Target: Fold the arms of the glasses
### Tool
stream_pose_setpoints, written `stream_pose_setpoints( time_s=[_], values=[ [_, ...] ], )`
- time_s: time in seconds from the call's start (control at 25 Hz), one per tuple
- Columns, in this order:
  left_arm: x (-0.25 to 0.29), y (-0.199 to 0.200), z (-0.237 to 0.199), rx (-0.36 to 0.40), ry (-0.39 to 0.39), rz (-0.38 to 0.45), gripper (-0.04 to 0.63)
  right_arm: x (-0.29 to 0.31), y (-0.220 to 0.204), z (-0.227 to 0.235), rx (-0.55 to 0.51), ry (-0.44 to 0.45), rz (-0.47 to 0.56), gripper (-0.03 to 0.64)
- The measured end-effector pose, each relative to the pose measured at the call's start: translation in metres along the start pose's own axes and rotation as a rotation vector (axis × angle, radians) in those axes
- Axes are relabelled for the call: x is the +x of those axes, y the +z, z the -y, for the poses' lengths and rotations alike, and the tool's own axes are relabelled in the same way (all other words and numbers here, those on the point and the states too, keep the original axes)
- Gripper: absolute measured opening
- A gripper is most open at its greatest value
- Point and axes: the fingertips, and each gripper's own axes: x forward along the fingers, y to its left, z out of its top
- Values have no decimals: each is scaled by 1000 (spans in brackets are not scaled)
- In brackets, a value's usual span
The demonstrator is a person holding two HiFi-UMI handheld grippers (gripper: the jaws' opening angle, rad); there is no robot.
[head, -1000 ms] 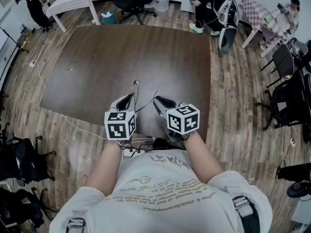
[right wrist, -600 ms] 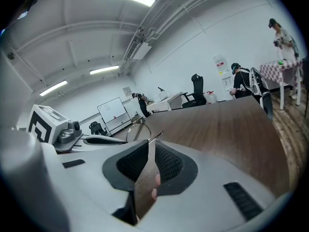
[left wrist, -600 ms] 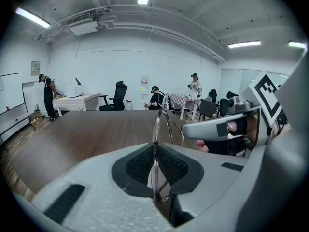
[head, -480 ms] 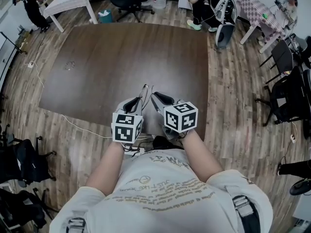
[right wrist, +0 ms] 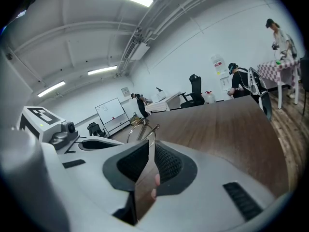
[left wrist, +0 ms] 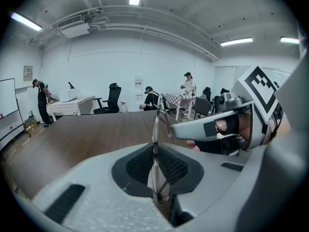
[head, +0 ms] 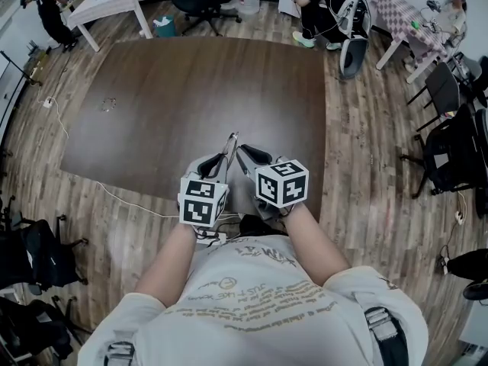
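Black ribbed pads [left wrist: 171, 166] of the grey left gripper [left wrist: 155, 146]: pressed almost together on the thin metal wire-frame glasses [left wrist: 156, 123]. The wire is clamped edge-on between them and stands upright past the jaw tips.
Black ribbed pads [right wrist: 167, 161] of the grey right gripper [right wrist: 149, 142]: kept a narrow slit apart. Nothing is seen pinched between them, and brown table surface is visible through the slit.
Glasses, location: carried in the air between the two gripper tips [head: 230, 145], above the near part of the table. In the right gripper view a round lens rim and one arm [right wrist: 140, 129] are seen just beyond the jaw tips, on their left. Contact with the right jaws cannot be determined.
Gripper arrangement: the left gripper [head: 221, 158] and right gripper [head: 243, 153] are set side by side, with their tips converging.
Marker cubes: one white cube with black squares is mounted at the rear of each gripper [head: 203, 201] [head: 282, 183].
Support surface: a large dark brown wooden table [head: 191, 82] is located below and ahead of the grippers.
Surroundings: a wood-plank floor [head: 366, 151] is laid around the table.
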Motion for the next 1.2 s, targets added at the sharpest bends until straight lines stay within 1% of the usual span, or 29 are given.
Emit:
stream_pose_setpoints(
  time_s=[0.28,0.32,0.52,0.64,0.76,0.84,1.0,1.12,1.2],
  values=[
    [5,-2,-5,-7,17,-9,37,0,-4,6,7,-6,-11,51],
    [6,-3,-7,-8,20,-14,37,0,-5,8,9,-12,-17,43],
    [13,-14,-21,-20,48,-43,37,2,-19,25,24,-94,-63,17],
    [21,-25,-39,-37,89,-83,37,4,-23,31,56,-99,-71,17],
    [29,-40,-60,-86,148,-148,37,5,-24,35,77,-90,-78,17],
    [37,-46,-70,-91,173,-182,37,6,-25,41,88,-93,-84,17],
    [53,-56,-85,-33,220,-225,37,10,-28,53,105,-116,-106,17],
    [70,-65,-91,75,265,-266,37,11,-33,62,114,-126,-127,17],
    [86,-70,-93,150,281,-289,37,11,-37,72,120,-135,-138,17]
  ],
)
